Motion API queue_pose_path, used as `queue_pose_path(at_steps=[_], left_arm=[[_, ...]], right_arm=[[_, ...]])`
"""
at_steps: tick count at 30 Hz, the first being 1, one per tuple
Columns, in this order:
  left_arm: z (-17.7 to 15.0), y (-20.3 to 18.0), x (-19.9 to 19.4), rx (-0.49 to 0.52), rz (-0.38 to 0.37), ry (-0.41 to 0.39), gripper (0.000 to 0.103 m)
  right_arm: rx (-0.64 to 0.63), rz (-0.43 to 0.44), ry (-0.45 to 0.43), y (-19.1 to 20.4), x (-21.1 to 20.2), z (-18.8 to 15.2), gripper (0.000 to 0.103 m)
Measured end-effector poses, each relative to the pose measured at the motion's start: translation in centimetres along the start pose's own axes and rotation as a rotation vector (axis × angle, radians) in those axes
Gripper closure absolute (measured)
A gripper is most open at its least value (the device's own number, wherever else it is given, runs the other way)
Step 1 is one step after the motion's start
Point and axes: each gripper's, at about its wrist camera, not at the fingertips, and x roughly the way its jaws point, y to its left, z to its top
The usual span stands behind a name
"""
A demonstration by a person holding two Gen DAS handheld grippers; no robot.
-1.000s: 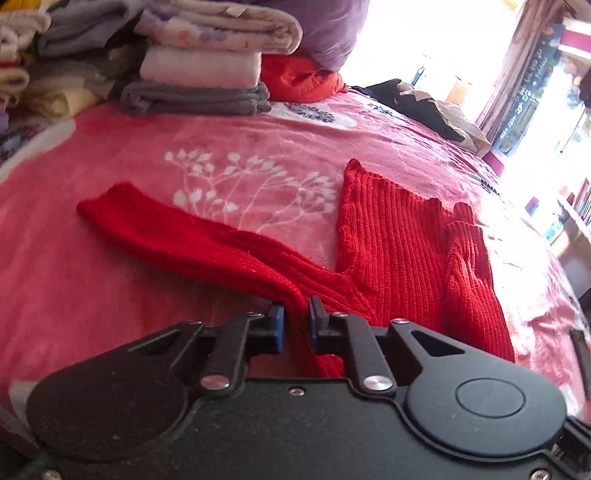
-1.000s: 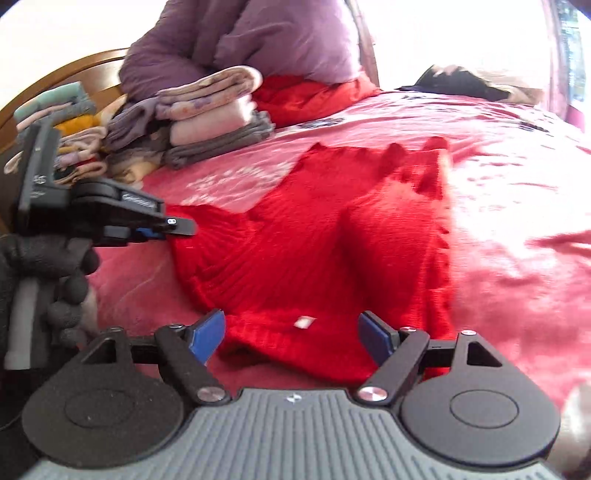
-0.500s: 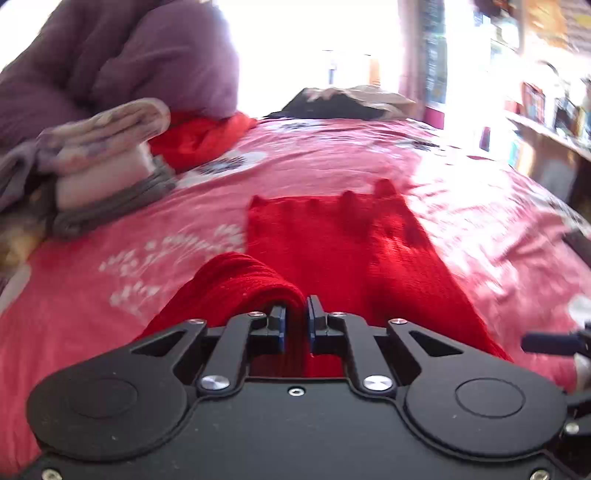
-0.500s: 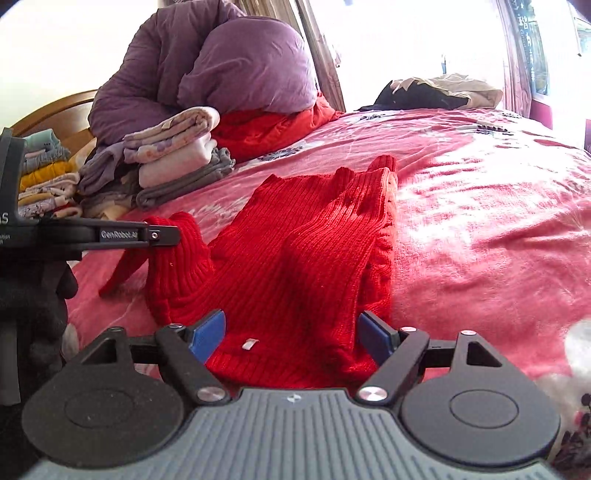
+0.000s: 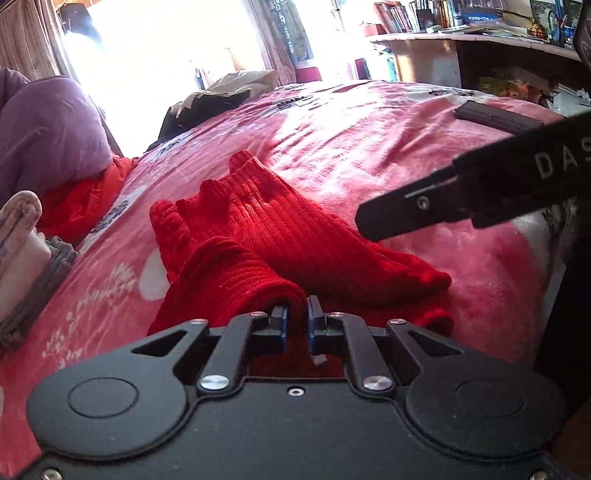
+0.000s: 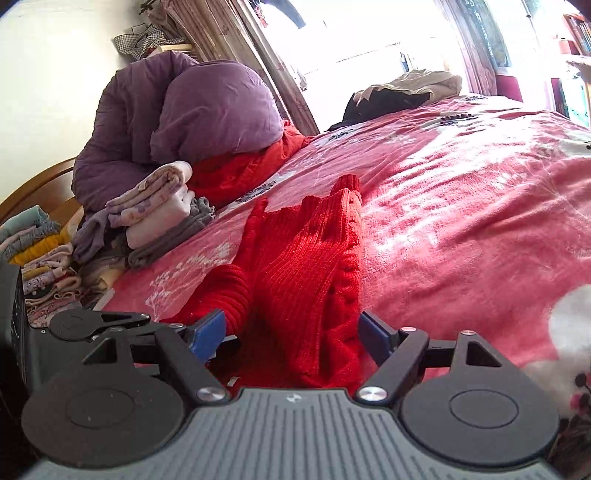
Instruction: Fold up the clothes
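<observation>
On a bed with a pink floral blanket [image 6: 461, 206], red sweater [image 6: 303, 266] lying partly folded, left claw [image 5: 296, 323] clamped on its sleeve, right claw [image 6: 291, 336] open over the hem, folded clothes stack [image 6: 159, 214] and purple duvet [image 6: 207, 110] near the headboard, bookshelf [image 5: 461, 22] behind.

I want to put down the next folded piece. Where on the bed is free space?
Free: the pink blanket right of the red sweater, up to the dark clothes by the window. Crowded: the folded stacks left, near the purple duvet.
</observation>
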Motion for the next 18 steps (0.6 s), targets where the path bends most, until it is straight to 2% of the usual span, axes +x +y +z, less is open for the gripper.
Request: queue_pose_path(at_steps=[5, 7, 9, 10, 11, 12, 14, 17, 18], left_arm=[[-0.4, -0.5, 1.3, 0.004, -0.029, 0.034, 0.094], [-0.7, -0.7, 1.3, 0.008, -0.04, 0.043, 0.088], [-0.8, -0.6, 0.6, 0.003, -0.065, 0.048, 0.074], [-0.8, -0.2, -0.1, -0.011, -0.093, 0.049, 0.05], [-0.9, 0.1, -0.7, -0.029, -0.119, 0.041, 0.038], [-1.0, 0.6, -1.4, -0.049, -0.143, 0.034, 0.038], [-1.3, 1.9, -2.9, -0.124, -0.178, 0.021, 0.038], [-2.4, 5.3, -4.6, -0.339, -0.212, 0.015, 0.04], [-3.0, 6.7, -4.7, -0.44, -0.213, 0.02, 0.04]], right_arm=[[-0.016, 0.026, 0.001, 0.4, 0.2, -0.2, 0.026], [-0.026, 0.031, 0.004, 0.6, 0.3, -0.3, 0.029], [-0.034, 0.035, 0.006, 0.9, 0.4, -0.4, 0.031], [-0.035, 0.038, 0.005, 1.0, 0.5, -0.4, 0.032], [-0.036, 0.042, 0.004, 1.0, 0.5, -0.4, 0.032], [-0.038, 0.044, 0.004, 1.1, 0.6, -0.4, 0.033], [-0.048, 0.051, 0.003, 1.4, 0.7, -0.4, 0.033], [-0.088, 0.061, 0.003, 2.3, 1.0, -0.6, 0.034], [-0.107, 0.065, 0.003, 2.8, 1.1, -0.6, 0.034]])
